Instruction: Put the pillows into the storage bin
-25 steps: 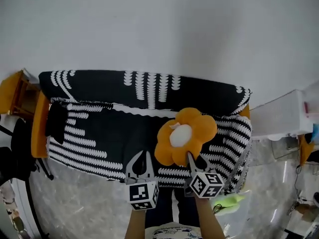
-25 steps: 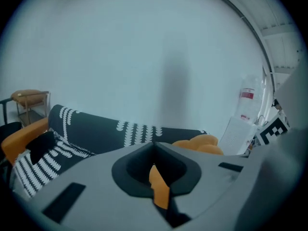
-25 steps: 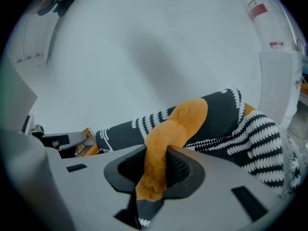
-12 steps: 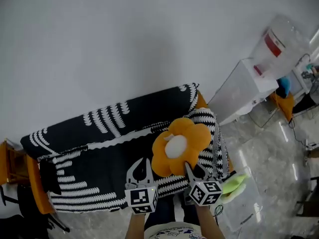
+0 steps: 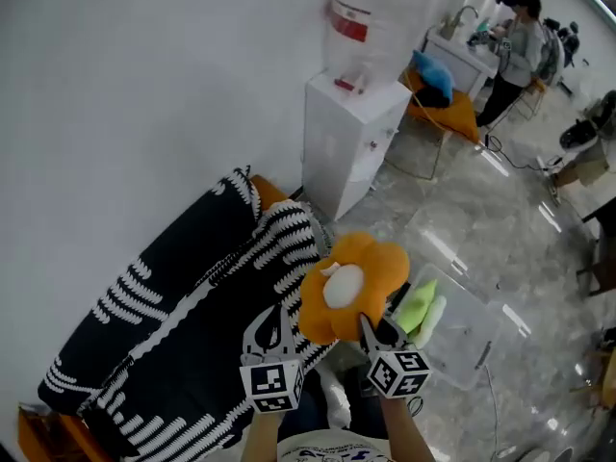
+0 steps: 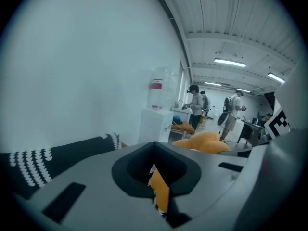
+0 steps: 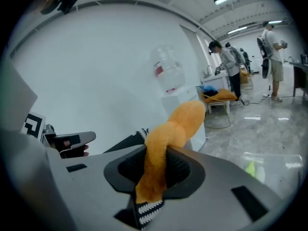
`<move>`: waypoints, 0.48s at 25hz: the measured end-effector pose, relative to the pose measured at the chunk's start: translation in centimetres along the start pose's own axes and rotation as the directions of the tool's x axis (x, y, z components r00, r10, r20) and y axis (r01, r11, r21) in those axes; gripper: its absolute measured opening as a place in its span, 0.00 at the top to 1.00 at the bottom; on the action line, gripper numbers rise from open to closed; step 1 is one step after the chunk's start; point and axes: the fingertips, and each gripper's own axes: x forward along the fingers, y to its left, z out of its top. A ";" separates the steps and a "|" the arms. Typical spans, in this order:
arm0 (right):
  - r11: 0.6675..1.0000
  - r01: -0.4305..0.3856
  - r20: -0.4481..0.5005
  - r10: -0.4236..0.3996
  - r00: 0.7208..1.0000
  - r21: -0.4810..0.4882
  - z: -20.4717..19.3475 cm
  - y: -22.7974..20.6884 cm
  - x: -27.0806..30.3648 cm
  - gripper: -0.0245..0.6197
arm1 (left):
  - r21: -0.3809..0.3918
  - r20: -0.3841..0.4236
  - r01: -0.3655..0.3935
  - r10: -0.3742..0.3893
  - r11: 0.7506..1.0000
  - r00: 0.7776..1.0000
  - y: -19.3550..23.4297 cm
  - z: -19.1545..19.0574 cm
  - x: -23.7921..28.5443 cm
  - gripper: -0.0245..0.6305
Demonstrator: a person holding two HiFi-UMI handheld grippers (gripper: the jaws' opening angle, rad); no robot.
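An orange flower-shaped pillow [image 5: 351, 282] with a white centre hangs in the air above the sofa's end. My right gripper [image 5: 371, 327] is shut on its lower petal, and the right gripper view shows the orange fabric [image 7: 168, 134] pinched between the jaws. My left gripper [image 5: 274, 323] is just left of the pillow, its jaw tips together with nothing between them; the pillow [image 6: 204, 141] shows beyond them. A clear storage bin [image 5: 467, 345] stands on the floor to the right, with a green pillow [image 5: 420, 306] at its near end.
A sofa under a black-and-white patterned cover [image 5: 192, 296] runs along the white wall at left. A white water dispenser [image 5: 351, 128] stands past its end. Beyond it are a chair with an orange cushion [image 5: 448, 109] and a person [image 5: 518, 46] at a table.
The view has swung right, off the sofa. Both grippers have turned that way and risen a little, the right one carrying the flower pillow. The storage bin now shows beside them.
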 end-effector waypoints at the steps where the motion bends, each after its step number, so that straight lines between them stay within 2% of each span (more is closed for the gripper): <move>1: 0.999 0.031 0.016 -0.031 0.999 0.016 0.6 -2.1 -0.9 0.80 | 0.013 -0.006 0.033 -0.032 0.999 0.999 -2.1 0.1 1.0 0.94; 6: 0.983 0.167 0.060 -0.172 0.983 0.076 2.0 -12.5 -6.2 0.80 | 0.066 -0.046 0.175 -0.173 0.982 0.984 -13.2 -0.4 5.0 0.94; 12: 0.941 0.300 0.050 -0.311 0.949 0.155 2.7 -24.0 -11.7 0.80 | 0.117 -0.100 0.321 -0.311 0.940 0.945 -25.9 -0.9 9.2 0.94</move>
